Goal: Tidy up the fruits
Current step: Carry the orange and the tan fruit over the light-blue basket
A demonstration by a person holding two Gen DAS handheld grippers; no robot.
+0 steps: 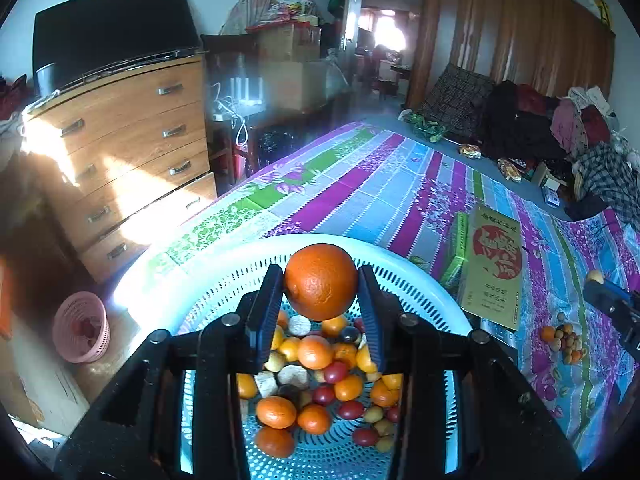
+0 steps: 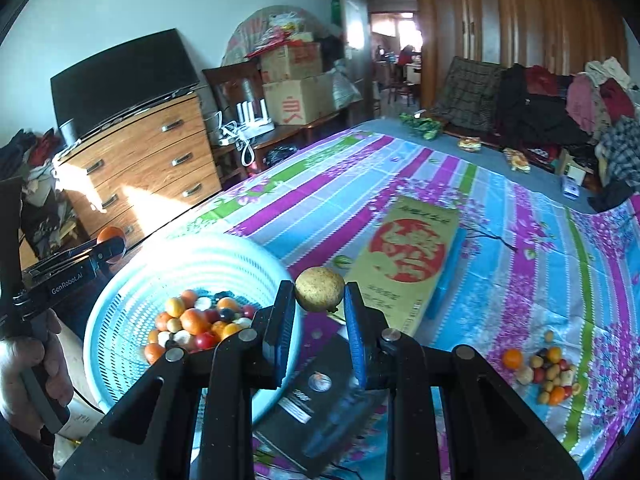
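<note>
Blue-padded, the left gripper (image 1: 321, 300) tilts downward, clamped on an orange (image 1: 321, 281) above the fruit-filled white basket (image 1: 424, 280). Right gripper (image 2: 320, 312), equally tilted, pinches a yellowish fruit (image 2: 319, 289) beside the basket, over the bed (image 2: 520, 280).

Both wrist views look down along the fingers, close over the shared basket (image 1: 420, 280) (image 2: 132, 276).

The basket (image 2: 120, 280) is sitting at the bed's (image 2: 500, 240) near left edge, holding a heap of fruit (image 2: 196, 324). Right of it a flat box (image 2: 404, 256) is lying on the bed, and further right a small fruit pile (image 2: 548, 372) is resting on the cover. A dresser (image 2: 144, 152) is standing left of the bed, with clothes (image 2: 560, 108) piling at the far right.
</note>
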